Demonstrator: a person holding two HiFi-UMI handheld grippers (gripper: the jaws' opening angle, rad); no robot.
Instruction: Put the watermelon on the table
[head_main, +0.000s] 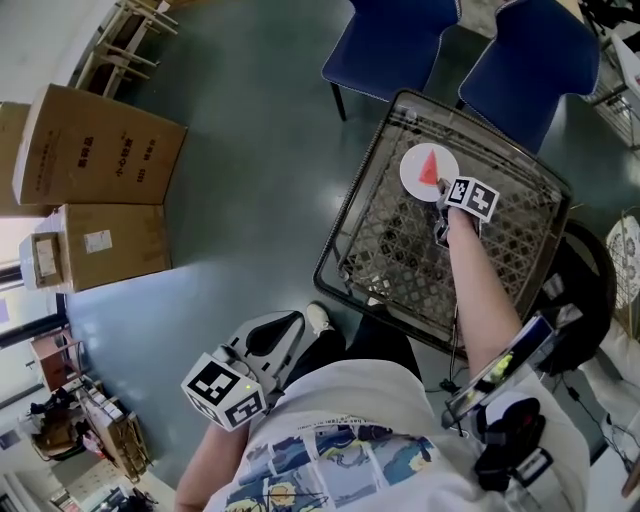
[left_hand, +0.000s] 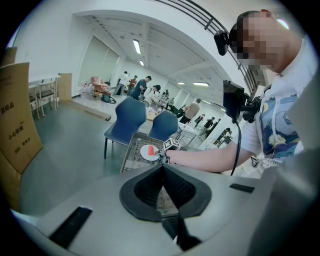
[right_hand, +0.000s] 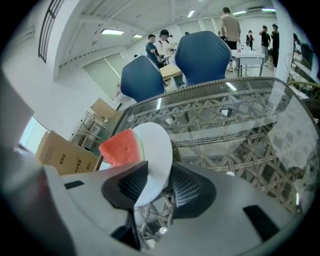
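A red wedge of watermelon (head_main: 430, 167) lies on a small white plate (head_main: 412, 176), which rests on the glass top of a wicker table (head_main: 400, 255). My right gripper (head_main: 441, 191) is at the plate's near edge. In the right gripper view the plate (right_hand: 156, 150) stands tilted between the jaws with the watermelon (right_hand: 120, 147) on its left face. The right gripper (right_hand: 157, 182) is open, with a gap beside the plate's rim. My left gripper (head_main: 290, 325) hangs by my leg away from the table, shut and empty (left_hand: 162, 170). It looks toward the plate (left_hand: 146, 153) from afar.
Two blue chairs (head_main: 392, 40) (head_main: 540, 62) stand behind the table. Cardboard boxes (head_main: 95, 145) (head_main: 100, 245) sit on the floor to the left. My shoe (head_main: 318, 318) is at the table's near corner. Several people stand far off (right_hand: 231, 22).
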